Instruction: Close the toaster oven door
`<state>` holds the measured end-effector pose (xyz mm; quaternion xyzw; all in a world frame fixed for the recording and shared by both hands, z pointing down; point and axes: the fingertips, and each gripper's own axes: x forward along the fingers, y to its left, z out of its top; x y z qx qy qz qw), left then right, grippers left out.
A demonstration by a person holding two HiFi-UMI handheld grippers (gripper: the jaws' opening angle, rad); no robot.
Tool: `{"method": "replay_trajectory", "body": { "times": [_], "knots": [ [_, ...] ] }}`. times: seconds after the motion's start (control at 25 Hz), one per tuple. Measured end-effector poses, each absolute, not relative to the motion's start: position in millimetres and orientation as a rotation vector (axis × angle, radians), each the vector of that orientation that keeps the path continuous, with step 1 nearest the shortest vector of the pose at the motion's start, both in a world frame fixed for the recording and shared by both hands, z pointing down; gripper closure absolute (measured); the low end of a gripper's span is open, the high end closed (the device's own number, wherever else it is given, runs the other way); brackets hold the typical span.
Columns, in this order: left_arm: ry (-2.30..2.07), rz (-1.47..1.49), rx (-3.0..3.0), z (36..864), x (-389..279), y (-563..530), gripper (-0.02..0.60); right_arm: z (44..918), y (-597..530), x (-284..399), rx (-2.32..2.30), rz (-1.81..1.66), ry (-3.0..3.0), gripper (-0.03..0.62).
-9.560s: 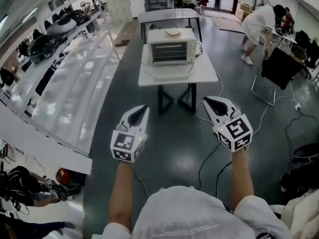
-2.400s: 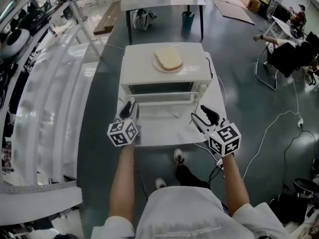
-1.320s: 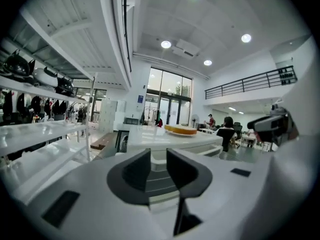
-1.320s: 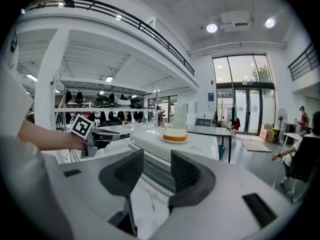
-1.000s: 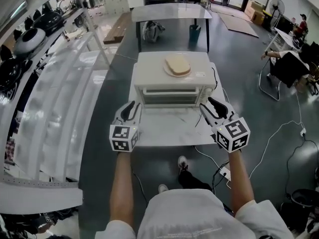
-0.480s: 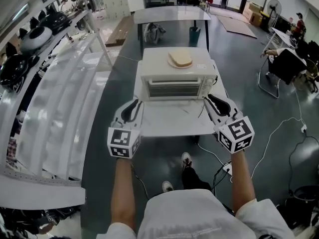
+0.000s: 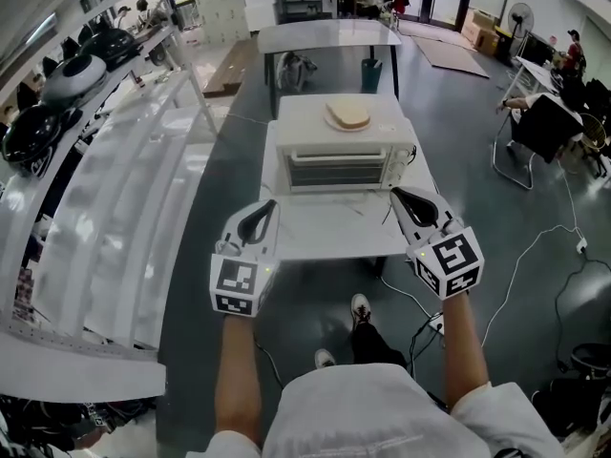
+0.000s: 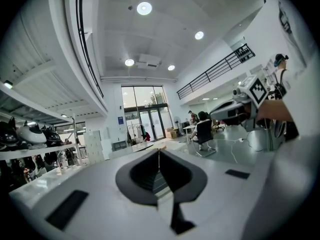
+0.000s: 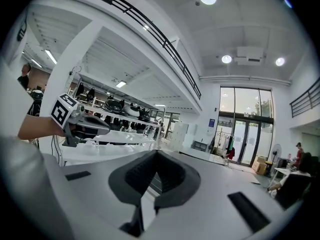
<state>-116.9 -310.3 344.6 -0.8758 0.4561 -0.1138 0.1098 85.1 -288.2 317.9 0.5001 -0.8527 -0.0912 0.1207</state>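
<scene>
Toaster oven (image 7: 346, 156) on white surface (image 7: 325, 229), door shut, bread (image 7: 347, 114) on top. Left tool (image 7: 269, 206) and right tool (image 7: 395, 193) held clear of it, jaws just closed together, nothing between them.

**Bright Hall, Bent Edges**

Round ceiling lamps (image 8: 144, 8) shone high above the left gripper (image 7: 271, 204), and daylight came through the tall glass front (image 8: 142, 111) straight ahead of its jaws. Glossy white shelving (image 7: 124, 189) to that gripper's left gave back a pale glare. Both gripper views curved hard into black corners (a fisheye ring), and the jaw surfaces nearest each lens were soft. The dark floor (image 7: 535, 208) beyond the right gripper (image 7: 394, 192) carried a dull sheen.
</scene>
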Motion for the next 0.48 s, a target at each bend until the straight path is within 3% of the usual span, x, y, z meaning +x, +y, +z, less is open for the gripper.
{"method": "replay_trajectory", "body": {
  "times": [0.48],
  "knots": [
    [1.293,-0.28,-2.561,322.5,-113.8,-297.2,0.56,309.6,-285.3,72.3,1.418,-0.304,-2.504,0.579]
  ]
}}
